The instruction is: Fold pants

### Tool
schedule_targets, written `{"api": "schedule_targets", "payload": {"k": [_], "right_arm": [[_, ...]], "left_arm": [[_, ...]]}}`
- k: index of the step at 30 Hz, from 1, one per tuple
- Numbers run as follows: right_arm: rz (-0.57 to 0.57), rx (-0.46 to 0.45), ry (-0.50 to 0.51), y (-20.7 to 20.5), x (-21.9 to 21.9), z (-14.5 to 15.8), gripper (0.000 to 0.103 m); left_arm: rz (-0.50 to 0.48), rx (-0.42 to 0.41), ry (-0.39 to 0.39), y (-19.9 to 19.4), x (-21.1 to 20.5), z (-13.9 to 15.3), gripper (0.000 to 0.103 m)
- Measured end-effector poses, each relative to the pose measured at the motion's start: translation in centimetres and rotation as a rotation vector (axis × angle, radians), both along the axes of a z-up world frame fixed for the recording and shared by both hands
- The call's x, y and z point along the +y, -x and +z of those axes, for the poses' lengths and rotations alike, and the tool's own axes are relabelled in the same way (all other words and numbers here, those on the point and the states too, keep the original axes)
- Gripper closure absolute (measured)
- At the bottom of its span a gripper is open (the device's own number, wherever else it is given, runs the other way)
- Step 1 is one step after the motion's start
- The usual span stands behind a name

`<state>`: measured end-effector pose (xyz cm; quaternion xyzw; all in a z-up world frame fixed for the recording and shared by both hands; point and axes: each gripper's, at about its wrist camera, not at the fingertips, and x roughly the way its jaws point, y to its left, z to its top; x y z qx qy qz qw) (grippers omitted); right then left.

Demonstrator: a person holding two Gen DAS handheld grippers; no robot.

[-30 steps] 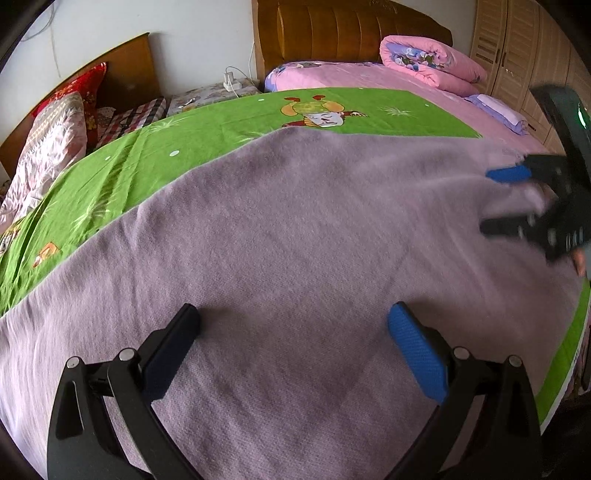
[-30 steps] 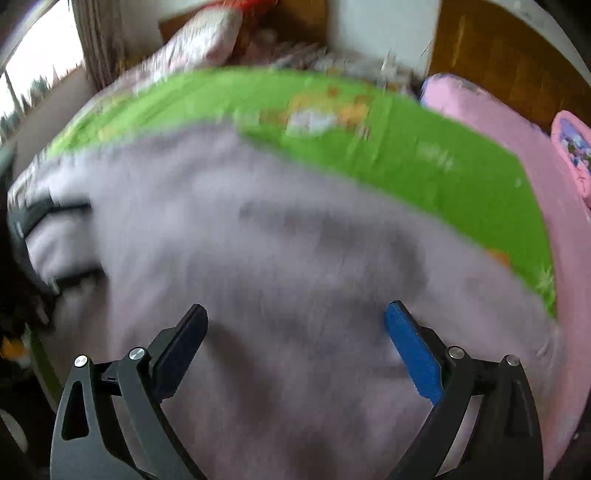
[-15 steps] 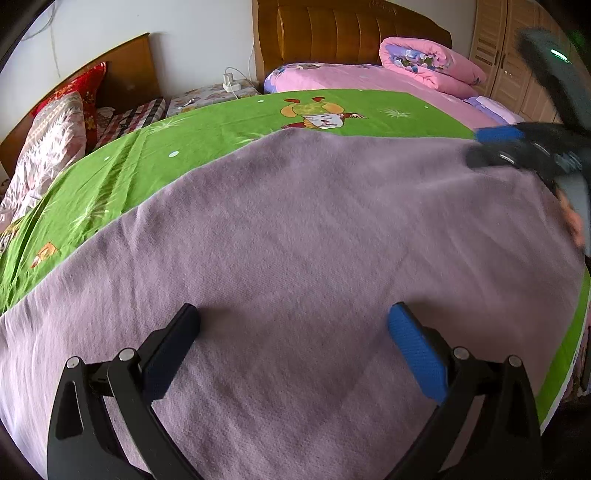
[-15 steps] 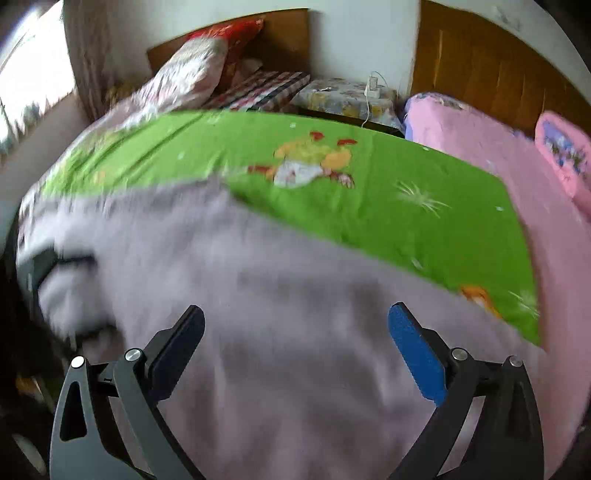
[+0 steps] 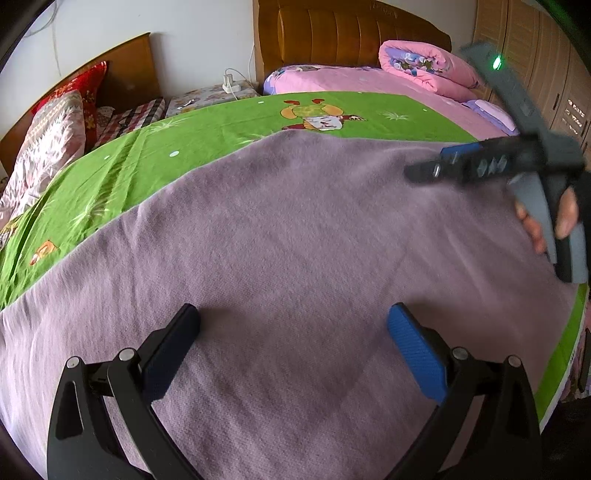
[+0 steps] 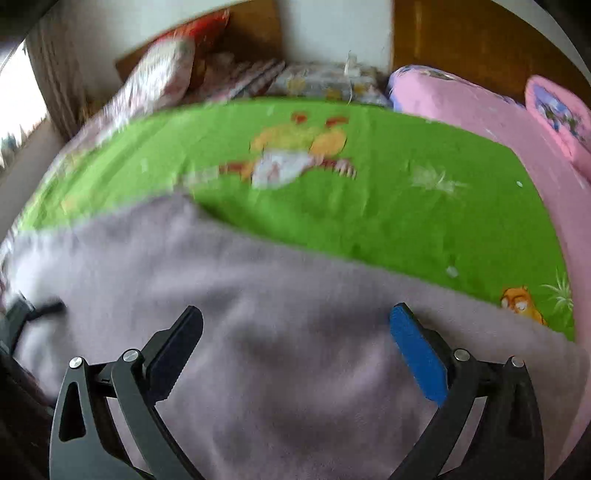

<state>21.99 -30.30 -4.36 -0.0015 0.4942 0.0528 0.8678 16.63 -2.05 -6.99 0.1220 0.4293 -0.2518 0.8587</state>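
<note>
Our right tool (image 5: 443,166) swung up and in over the purple pants (image 5: 295,251).
Both tools, left tool (image 5: 295,347) too, are wide open, holding nothing; we see the pants flat on the bed (image 5: 207,133), no fold yet.

The right wrist view is motion-blurred, and the lilac cloth (image 6: 295,332) runs off its lower edge.

Home bedroom. Two beds side by side with wooden headboards (image 5: 354,35), green cartoon sheet (image 5: 207,144), pink quilt (image 5: 424,68), pillows (image 5: 51,144), wardrobe doors (image 5: 554,70), charger (image 5: 229,79) at the wall.
</note>
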Motion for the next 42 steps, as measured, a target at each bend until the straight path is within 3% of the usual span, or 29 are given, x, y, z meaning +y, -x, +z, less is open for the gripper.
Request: {"api": "schedule_targets", "payload": {"k": [3,6,9,13,15,18,21,23,24,26,30,32,34,38,42], "right_arm": [[-0.029,0.005,-0.026,-0.9,-0.4,0.2,0.004],[-0.116,0.008,0.032,-1.1,0.1,0.9,0.005],[-0.134,-0.069,0.009,-0.2,1.6,3.3,0.005],[0.005,-0.096,-0.057,0.2,6.5,5.5,0.005],[0.150,-0.086,-0.048,0.5,10.4,5.5,0.005],[0.316,-0.062,-0.022,0.4,15.6,4.4,0.005],[0.408,-0.007,0.034,0.2,19.3,2.2,0.005],[0.410,0.048,0.066,-0.4,20.5,0.6,0.004],[0.378,0.048,0.021,-0.9,20.1,0.7,0.004],[0.348,0.072,0.043,-1.4,20.3,1.2,0.005],[0.351,0.002,0.088,-1.1,21.9,3.1,0.005],[0.379,-0.039,0.082,-0.6,23.1,4.1,0.005],[0.414,-0.082,0.068,-0.3,25.0,4.9,0.005],[0.512,-0.107,-0.061,-0.1,29.4,5.6,0.005],[0.682,-0.087,-0.168,-0.3,35.4,6.4,0.005]], "left_arm": [[0.000,0.000,0.006,0.1,0.0,0.1,0.001],[-0.001,0.001,0.015,0.2,0.2,0.1,0.002],[0.012,0.006,0.055,0.5,0.8,0.8,0.002],[0.048,-0.016,0.198,2.0,4.4,3.6,0.002],[0.123,-0.034,0.197,2.2,6.8,4.4,0.002],[0.264,0.014,0.199,1.9,11.5,4.0,0.002],[0.394,0.061,0.182,2.2,15.9,2.5,0.002],[0.418,0.058,0.209,2.7,17.8,1.9,0.002],[0.390,0.038,0.241,3.2,18.2,1.9,0.002],[0.382,0.033,0.256,3.7,18.6,2.3,0.002],[0.417,-0.060,0.336,5.2,21.5,4.6,0.002],[0.547,-0.092,0.362,5.8,25.1,5.1,0.002],[0.703,-0.075,0.455,6.6,30.1,4.6,0.002],[0.972,-0.036,0.867,10.5,41.7,2.4,0.002],[1.110,-0.018,1.012,12.9,48.2,0.1,0.003]]}}
